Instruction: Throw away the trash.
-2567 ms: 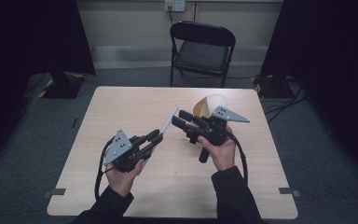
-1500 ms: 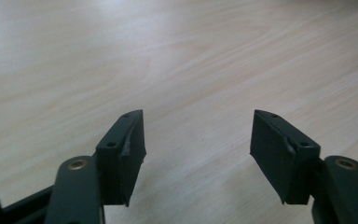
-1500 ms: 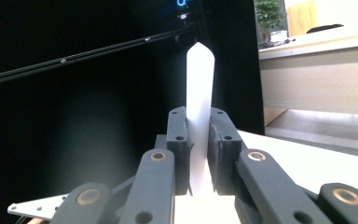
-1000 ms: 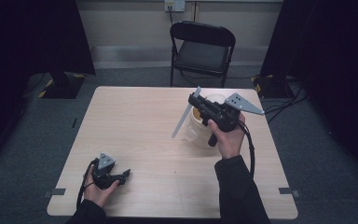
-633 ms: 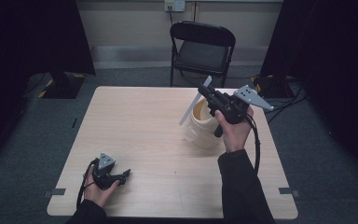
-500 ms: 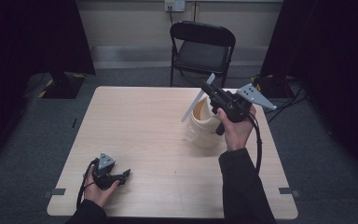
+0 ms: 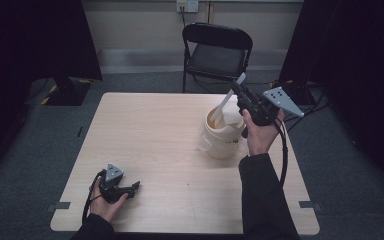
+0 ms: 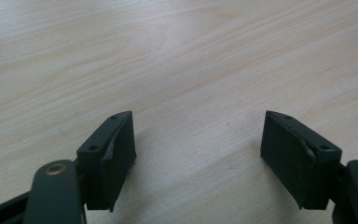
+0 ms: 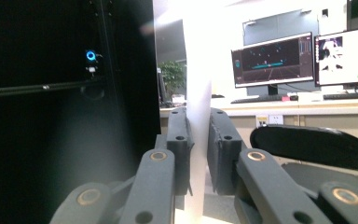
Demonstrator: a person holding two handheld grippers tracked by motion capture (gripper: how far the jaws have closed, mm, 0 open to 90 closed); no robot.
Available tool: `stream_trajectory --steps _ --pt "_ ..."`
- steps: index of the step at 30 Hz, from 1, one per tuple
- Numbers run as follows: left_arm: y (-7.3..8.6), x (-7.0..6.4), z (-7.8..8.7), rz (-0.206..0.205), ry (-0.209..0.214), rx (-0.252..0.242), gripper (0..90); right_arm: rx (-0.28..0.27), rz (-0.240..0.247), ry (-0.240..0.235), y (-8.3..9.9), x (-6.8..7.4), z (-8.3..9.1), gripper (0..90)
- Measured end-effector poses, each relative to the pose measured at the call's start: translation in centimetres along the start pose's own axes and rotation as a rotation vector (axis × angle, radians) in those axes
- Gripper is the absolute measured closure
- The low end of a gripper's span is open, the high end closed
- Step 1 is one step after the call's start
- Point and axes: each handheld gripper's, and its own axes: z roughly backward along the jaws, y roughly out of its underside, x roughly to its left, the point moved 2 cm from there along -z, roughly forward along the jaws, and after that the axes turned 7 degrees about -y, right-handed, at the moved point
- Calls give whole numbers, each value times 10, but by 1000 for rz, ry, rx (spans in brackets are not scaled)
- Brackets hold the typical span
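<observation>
A cream tub [image 7: 223, 137] stands on the right half of the wooden table [image 7: 150, 130]. A flat white stick [image 7: 223, 105] leans out of it, its lower end inside the tub. My right gripper [image 7: 238, 90] is held above and behind the tub, shut on the stick's upper end. In the right gripper view the stick [image 9: 198, 84] rises between the closed jaws of the right gripper [image 9: 199, 135]. My left gripper [image 7: 135, 185] rests on the table near the front left, open. The left gripper [image 8: 198, 135] has nothing but bare wood between its jaws.
A black folding chair [image 7: 217, 50] stands behind the table's far edge, close to the right hand. Dark curtains hang on both sides. Monitors [image 9: 272, 60] on a desk appear far off in the right gripper view.
The left gripper left the stick, drew back to the front left and settled on the table. The right gripper moved back and right, lifting and tilting the stick over the tub.
</observation>
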Motion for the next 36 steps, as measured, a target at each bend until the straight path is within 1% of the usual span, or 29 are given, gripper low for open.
stream_trajectory --steps 2,3,4,6,7,8,9,11,12,13,14,15,16,18,19,20,21,23,25,26,27,29,30,31,32,33,34,36 --pt "0 0 0 0 0 0 258 29 5 8 8 -2 -2 816" --pt "0 0 0 -1 0 0 258 29 5 8 8 -2 -2 816" --pt "0 0 0 0 0 0 258 53 5 11 14 -3 -4 814" --pt "0 0 0 -1 0 0 258 69 4 14 20 -3 -6 811" --pt "0 0 0 -1 0 0 258 69 4 14 20 -3 -6 811" --pt "0 0 0 -1 0 0 258 96 -3 8 27 -3 -8 802" --pt "0 0 0 -1 0 0 258 96 -3 8 27 -3 -8 802" --pt "0 0 0 -1 0 1 258 121 -13 -1 32 -3 -11 752" --pt "0 0 0 -1 0 0 258 122 -13 -6 34 -3 -12 712" --pt "0 0 0 -1 0 0 257 122 -13 -6 34 -3 -12 712" --pt "0 0 0 -2 1 -1 256 115 -19 -10 33 -3 -11 667" --pt "0 0 0 -2 1 -1 256 115 -19 -10 33 -3 -11 667" --pt "0 0 0 -1 1 0 256 109 -20 -9 32 -4 -10 639" --pt "0 0 0 -1 1 0 256 91 -23 2 28 -6 -6 551" --pt "0 0 0 -1 1 0 257 86 -23 8 26 -8 -3 524" --pt "0 0 0 -1 1 0 256 77 -20 26 23 -13 3 478" --pt "0 0 0 -1 1 0 256 77 -20 26 23 -13 3 478" --pt "0 0 0 -1 1 0 257 69 -25 41 22 -17 12 445" --pt "0 0 0 -1 1 0 257 71 -29 51 23 -22 22 424" --pt "0 0 0 -1 1 0 257 78 -33 59 27 -25 32 404" --pt "0 0 0 -1 1 0 256 78 -33 59 27 -25 32 404" --pt "0 0 0 -1 1 0 256 94 -40 63 33 -29 45 393" --pt "0 0 0 -1 1 0 257 113 -45 71 43 -31 57 386" --pt "0 0 0 -1 1 0 257 113 -45 71 43 -31 57 386" --pt "0 0 0 -1 1 0 256 138 -55 79 55 -34 71 385" --pt "0 0 0 -1 1 0 256 138 -55 79 55 -34 71 385" --pt "0 0 0 -1 3 -1 256 146 -61 79 60 -35 75 385" --pt "0 0 0 -2 3 -2 256 186 -76 75 73 -37 84 385"
